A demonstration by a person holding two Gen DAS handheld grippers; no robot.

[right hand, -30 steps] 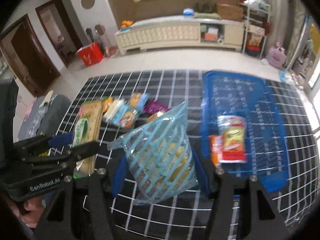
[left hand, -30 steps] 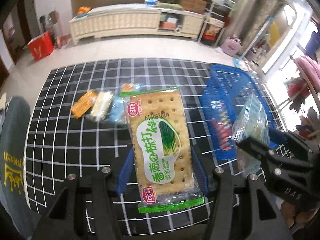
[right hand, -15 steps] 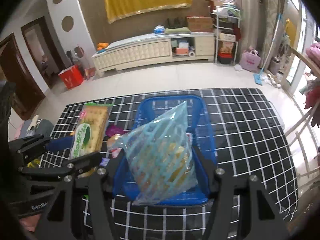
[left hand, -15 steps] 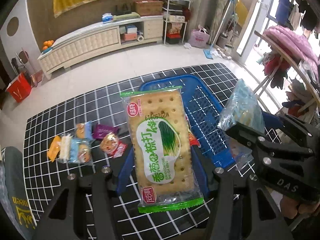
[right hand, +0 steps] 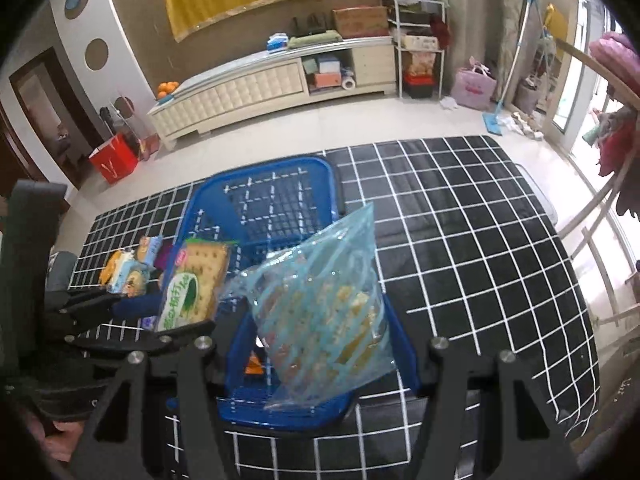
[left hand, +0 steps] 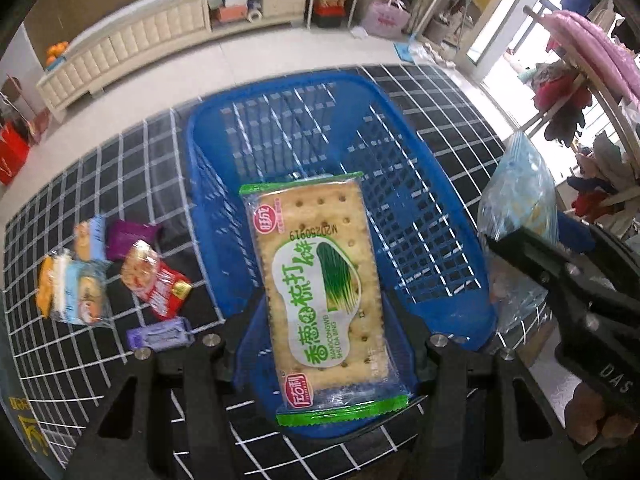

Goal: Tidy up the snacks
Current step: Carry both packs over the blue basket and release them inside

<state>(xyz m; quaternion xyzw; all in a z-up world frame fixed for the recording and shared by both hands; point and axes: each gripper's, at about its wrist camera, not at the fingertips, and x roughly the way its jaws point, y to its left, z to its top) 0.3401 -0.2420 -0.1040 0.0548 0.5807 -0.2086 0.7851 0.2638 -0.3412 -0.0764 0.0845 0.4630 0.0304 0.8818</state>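
My left gripper [left hand: 324, 340] is shut on a green-edged cracker packet [left hand: 320, 280] and holds it over the near end of the blue plastic basket [left hand: 288, 128]. My right gripper [right hand: 320, 352] is shut on a clear blue-striped snack bag [right hand: 324, 304], held over the same basket [right hand: 280, 176]. The cracker packet [right hand: 192, 284] and the left gripper [right hand: 156, 320] show at the left in the right wrist view. The striped bag [left hand: 516, 196] and the right gripper [left hand: 560, 264] show at the right in the left wrist view.
Several small snack packets [left hand: 152, 280] lie on the black checked tablecloth [right hand: 460, 240] left of the basket, including a purple one [left hand: 160, 334] near my left finger. An orange packet [right hand: 253, 366] lies inside the basket. A clothes rack [right hand: 600, 200] stands at the table's right edge.
Both grippers have moved right from above the loose snacks to above the basket, each still holding its packet. The basket now sits directly under both.
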